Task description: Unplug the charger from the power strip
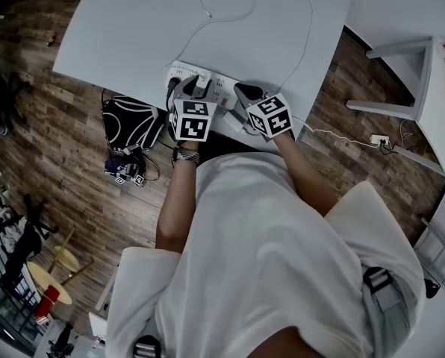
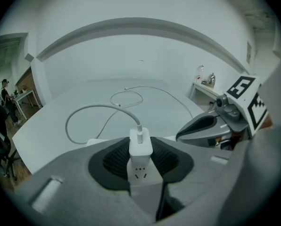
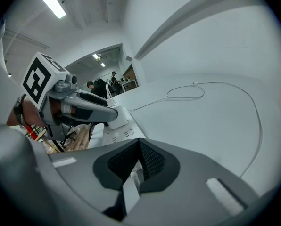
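A white power strip (image 1: 222, 88) lies near the front edge of the white table (image 1: 133, 28). A white charger (image 2: 140, 147) stands plugged into the strip (image 2: 141, 175), and its cable (image 2: 84, 112) loops away over the table. My left gripper (image 2: 140, 157) is shut on the charger, one dark pad against each side. In the head view this left gripper (image 1: 191, 88) sits at the strip's left part. My right gripper (image 1: 245, 94) is over the strip's right end. Seen from its own camera, the right gripper (image 3: 139, 147) has its jaws nearly together, with a white sliver in the narrow gap. The strip (image 3: 114, 134) runs left toward the charger (image 3: 118, 117).
The cable (image 1: 230, 6) curls across the far part of the table. A black bag (image 1: 129, 125) lies on the wooden floor at the left. A white bench (image 1: 409, 58) stands at the right, with a floor socket and lead (image 1: 378, 139) beside it.
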Tool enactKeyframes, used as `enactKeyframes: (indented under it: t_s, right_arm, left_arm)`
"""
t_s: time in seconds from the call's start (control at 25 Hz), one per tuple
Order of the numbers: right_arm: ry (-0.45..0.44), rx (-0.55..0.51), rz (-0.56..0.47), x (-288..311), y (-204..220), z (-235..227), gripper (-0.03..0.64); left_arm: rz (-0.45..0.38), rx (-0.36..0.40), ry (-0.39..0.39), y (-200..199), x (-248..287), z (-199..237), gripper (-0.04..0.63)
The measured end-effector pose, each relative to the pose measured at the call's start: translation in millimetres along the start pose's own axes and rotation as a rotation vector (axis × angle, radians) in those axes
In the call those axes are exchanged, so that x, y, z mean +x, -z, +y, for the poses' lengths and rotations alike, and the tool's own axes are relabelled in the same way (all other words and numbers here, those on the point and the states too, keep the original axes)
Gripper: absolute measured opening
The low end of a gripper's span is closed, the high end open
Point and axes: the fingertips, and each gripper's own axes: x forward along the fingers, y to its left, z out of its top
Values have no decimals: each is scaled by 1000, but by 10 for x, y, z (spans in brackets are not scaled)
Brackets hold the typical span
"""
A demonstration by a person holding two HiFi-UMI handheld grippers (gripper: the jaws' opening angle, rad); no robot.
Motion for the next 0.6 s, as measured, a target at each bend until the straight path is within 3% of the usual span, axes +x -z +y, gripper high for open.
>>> enactKeyframes:
  t_s: [0.16, 0.6]
  right_arm:
    - [-1, 0, -1, 4, -4, -2, 2]
    - [-5, -1, 0, 5, -14, -8, 2]
  left_arm:
    - [-3, 6, -2, -13, 2, -4, 138]
    - [-29, -126, 40, -16, -12, 49, 140]
